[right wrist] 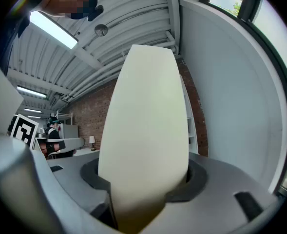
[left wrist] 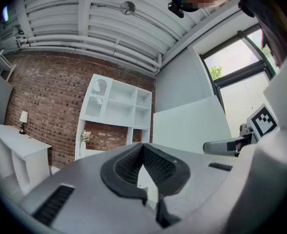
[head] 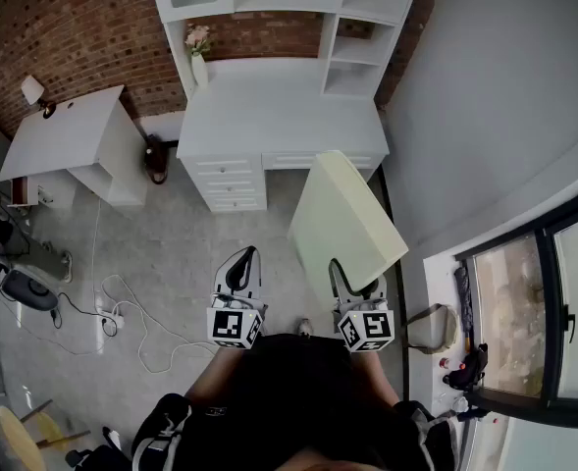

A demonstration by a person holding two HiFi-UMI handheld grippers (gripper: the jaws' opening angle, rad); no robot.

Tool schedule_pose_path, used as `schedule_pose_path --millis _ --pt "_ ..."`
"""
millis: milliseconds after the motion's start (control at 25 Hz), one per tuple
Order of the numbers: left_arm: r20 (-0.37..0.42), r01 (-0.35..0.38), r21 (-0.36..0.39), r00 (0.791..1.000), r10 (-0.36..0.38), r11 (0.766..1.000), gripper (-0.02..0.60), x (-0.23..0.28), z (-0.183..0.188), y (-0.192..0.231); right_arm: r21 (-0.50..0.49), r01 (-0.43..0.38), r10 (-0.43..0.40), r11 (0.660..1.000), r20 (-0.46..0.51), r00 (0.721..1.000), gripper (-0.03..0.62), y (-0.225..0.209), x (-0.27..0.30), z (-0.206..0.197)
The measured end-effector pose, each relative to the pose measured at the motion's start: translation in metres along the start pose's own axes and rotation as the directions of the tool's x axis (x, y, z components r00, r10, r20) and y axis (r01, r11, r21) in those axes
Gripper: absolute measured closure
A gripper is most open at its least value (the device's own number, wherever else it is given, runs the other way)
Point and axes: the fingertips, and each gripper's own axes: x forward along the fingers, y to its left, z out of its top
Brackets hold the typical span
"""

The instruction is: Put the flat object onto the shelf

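A wide, flat, pale yellow slab point(head: 347, 222) stands tilted in front of me, its lower edge clamped in my right gripper point(head: 357, 279), which is shut on it. In the right gripper view the slab point(right wrist: 145, 130) rises straight out of the jaws point(right wrist: 143, 189) and hides most of what lies ahead. To its left, my left gripper point(head: 247, 255) hangs shut and holds nothing; its tips meet point(left wrist: 143, 147). The slab point(left wrist: 192, 126) shows at the right of the left gripper view. The white shelf unit point(head: 357, 57) stands on a white desk point(head: 279, 116) against the brick wall, ahead of both grippers.
A vase with flowers point(head: 198, 57) stands on the desk's left. A second white desk point(head: 68, 135) with a lamp point(head: 33, 91) is further left. Cables and a power strip point(head: 112, 317) lie on the floor. A grey wall and a window point(head: 534, 302) close off the right side.
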Motion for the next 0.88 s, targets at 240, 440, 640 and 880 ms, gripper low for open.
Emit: schedule_pose_path --millis 240,440,640,880 --pt "0.005 0.011 -0.004 1.0 -0.011 1.0 0.572 -0.002 0.001 -0.008 -0.002 0.0 0.0 1.0 -0.004 1.0 0.308 0.0 -0.005 0.0" --pt "0.007 0.013 -0.007 1.0 -0.013 1.0 0.572 -0.003 0.003 -0.008 -0.004 -0.006 0.006 1.0 -0.006 1.0 0.308 0.001 -0.006 0.0" --pt "0.009 0.006 -0.017 1.0 -0.006 1.0 0.572 -0.004 0.003 -0.01 0.027 -0.004 0.004 1.0 -0.006 1.0 0.307 -0.001 -0.008 0.0" --pt "0.005 0.001 -0.017 1.0 -0.001 1.0 0.572 0.003 0.002 -0.018 0.083 -0.004 0.005 0.997 -0.012 1.0 0.306 -0.014 -0.009 -0.002"
